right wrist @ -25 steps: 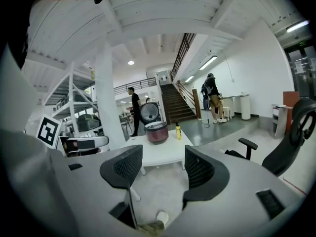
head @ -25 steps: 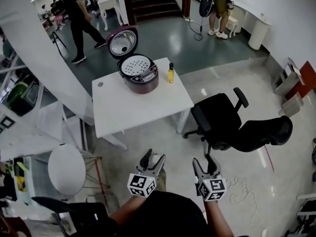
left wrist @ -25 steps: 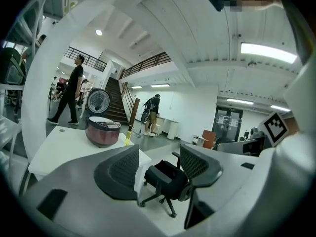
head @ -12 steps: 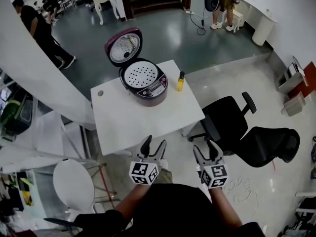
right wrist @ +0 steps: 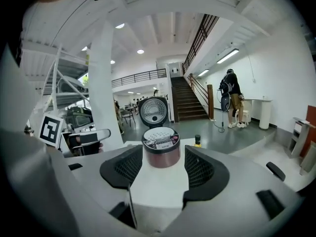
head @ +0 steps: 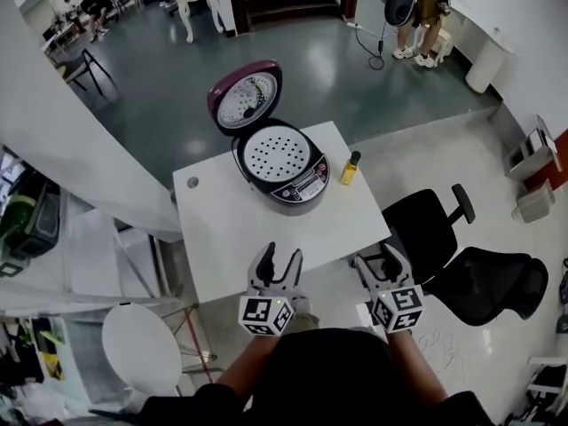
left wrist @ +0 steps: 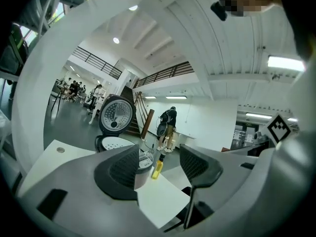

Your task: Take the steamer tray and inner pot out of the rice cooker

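A maroon rice cooker (head: 288,174) stands at the far side of a white table (head: 240,229), its lid (head: 244,96) swung up. A white perforated steamer tray (head: 276,150) sits in its top; the inner pot beneath is hidden. The cooker (right wrist: 161,152) also shows straight ahead in the right gripper view, and the cooker (left wrist: 112,144) is partly hidden by a jaw in the left gripper view. My left gripper (head: 279,261) is open at the table's near edge. My right gripper (head: 376,257) is open just off the near right corner. Neither holds anything.
A small yellow bottle (head: 350,169) with a dark cap stands right of the cooker. A black office chair (head: 461,260) is to the table's right, a white round stool (head: 142,349) at lower left. A broad white beam (head: 80,149) runs left of the table. People stand far off by the stairs.
Both grippers have come forward from well short of the table to its near edge. The table and cooker now sit closer and lower in the head view.
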`<state>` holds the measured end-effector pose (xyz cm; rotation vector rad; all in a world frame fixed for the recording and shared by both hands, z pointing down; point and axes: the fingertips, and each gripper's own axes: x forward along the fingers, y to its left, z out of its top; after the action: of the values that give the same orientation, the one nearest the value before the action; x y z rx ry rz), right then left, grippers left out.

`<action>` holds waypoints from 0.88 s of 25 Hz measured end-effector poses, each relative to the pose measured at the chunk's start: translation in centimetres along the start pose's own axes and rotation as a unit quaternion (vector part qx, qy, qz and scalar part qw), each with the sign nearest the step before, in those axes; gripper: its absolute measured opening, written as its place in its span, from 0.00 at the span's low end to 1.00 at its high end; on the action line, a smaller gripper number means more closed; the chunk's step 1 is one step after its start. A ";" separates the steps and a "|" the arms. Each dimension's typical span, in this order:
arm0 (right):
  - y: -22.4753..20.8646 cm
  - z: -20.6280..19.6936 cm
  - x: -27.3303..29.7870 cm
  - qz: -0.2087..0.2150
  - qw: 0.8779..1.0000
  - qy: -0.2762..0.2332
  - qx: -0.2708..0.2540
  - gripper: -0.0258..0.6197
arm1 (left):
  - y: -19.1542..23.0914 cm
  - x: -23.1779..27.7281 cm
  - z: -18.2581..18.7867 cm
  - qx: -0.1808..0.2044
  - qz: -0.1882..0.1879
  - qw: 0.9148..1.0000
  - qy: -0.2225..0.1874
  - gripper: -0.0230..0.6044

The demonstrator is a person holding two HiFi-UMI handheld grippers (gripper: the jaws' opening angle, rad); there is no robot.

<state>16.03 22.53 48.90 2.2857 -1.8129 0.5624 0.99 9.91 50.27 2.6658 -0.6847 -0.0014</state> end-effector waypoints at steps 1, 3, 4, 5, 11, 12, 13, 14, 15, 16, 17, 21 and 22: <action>0.2 0.3 0.6 0.000 1.000 0.000 0.000 0.40 | 0.5 0.3 0.2 0.001 0.000 1.000 0.001 0.41; 0.5 0.5 1.7 0.002 1.000 0.006 0.002 0.40 | 1.3 0.8 0.4 -0.002 0.001 1.000 0.006 0.41; 0.7 0.3 2.1 0.004 1.000 0.012 0.003 0.41 | 1.7 0.9 0.5 -0.004 0.003 1.000 0.008 0.41; 0.8 0.1 2.5 0.007 1.000 0.018 0.005 0.41 | 2.0 0.9 0.5 -0.006 0.005 1.000 0.009 0.41; 1.2 1.6 6.2 0.037 0.999 0.023 -0.004 0.40 | 3.7 1.9 0.6 -0.031 0.029 0.999 0.008 0.41; 1.5 1.9 7.1 0.044 0.999 0.022 -0.008 0.40 | 3.9 2.0 0.6 -0.031 0.034 0.999 0.008 0.41; 1.8 2.2 8.0 0.054 0.998 0.022 -0.012 0.40 | 4.2 2.1 0.6 -0.031 0.038 0.999 0.010 0.41; 2.2 2.4 8.8 0.065 0.997 0.023 -0.020 0.41 | 4.3 2.2 0.5 -0.031 0.042 0.999 0.013 0.41; 2.6 2.6 9.5 0.076 0.996 0.025 -0.033 0.40 | 4.4 2.3 0.3 -0.031 0.047 0.998 0.016 0.41; 3.0 2.8 10.2 0.088 0.995 0.027 -0.048 0.41 | 4.5 2.4 0.2 -0.033 0.052 0.998 0.017 0.41; 3.4 3.1 11.0 0.101 0.993 0.028 -0.062 0.40 | 4.6 2.7 0.1 -0.034 0.058 0.998 0.018 0.41; 4.4 4.2 14.6 0.157 0.985 0.031 -0.067 0.41 | 6.1 4.3 0.6 -0.034 0.095 0.995 0.016 0.41; 4.2 4.4 15.4 0.168 0.983 0.033 -0.060 0.40 | 6.5 4.7 0.8 -0.035 0.106 0.994 0.015 0.41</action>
<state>15.69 6.07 50.46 1.8721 -2.1517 0.5508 1.99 2.19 52.32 2.5091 -0.9352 0.0711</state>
